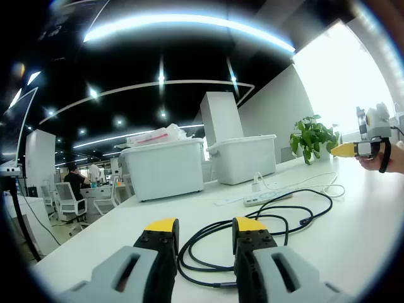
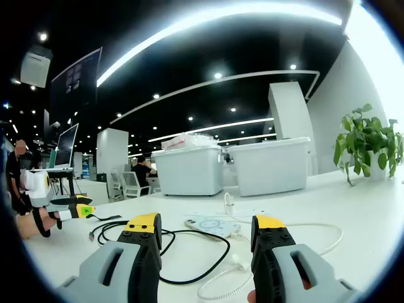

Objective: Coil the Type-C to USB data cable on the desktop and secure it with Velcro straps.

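Two handheld grippers hover over a long white desk (image 1: 353, 240) in an open-plan office. In the left gripper view, the left gripper (image 1: 204, 228) shows grey jaws with yellow tips, spread apart with nothing between them. Just beyond the tips lies the black data cable (image 1: 265, 221), loosely looped in several overlapping curves on the desk, uncoiled and unfastened. Farther back is a white power strip (image 1: 268, 198) with a white charger plugged in and a thin white cord (image 1: 319, 187) trailing right. Two white storage bins (image 1: 165, 167) stand at the far side of the desk, and a green potted plant (image 1: 311, 137) sits at the far right near a bright window. At the right edge of this view the right gripper (image 1: 344, 149) appears, held in a hand; whether its jaws are parted cannot be told from here.

In the right gripper view, the right gripper's own jaws stand wide apart and empty above the desk. The black cable runs between and beyond them, beside the white cord. At the left edge, the left gripper appears in a hand (image 2: 28, 224).
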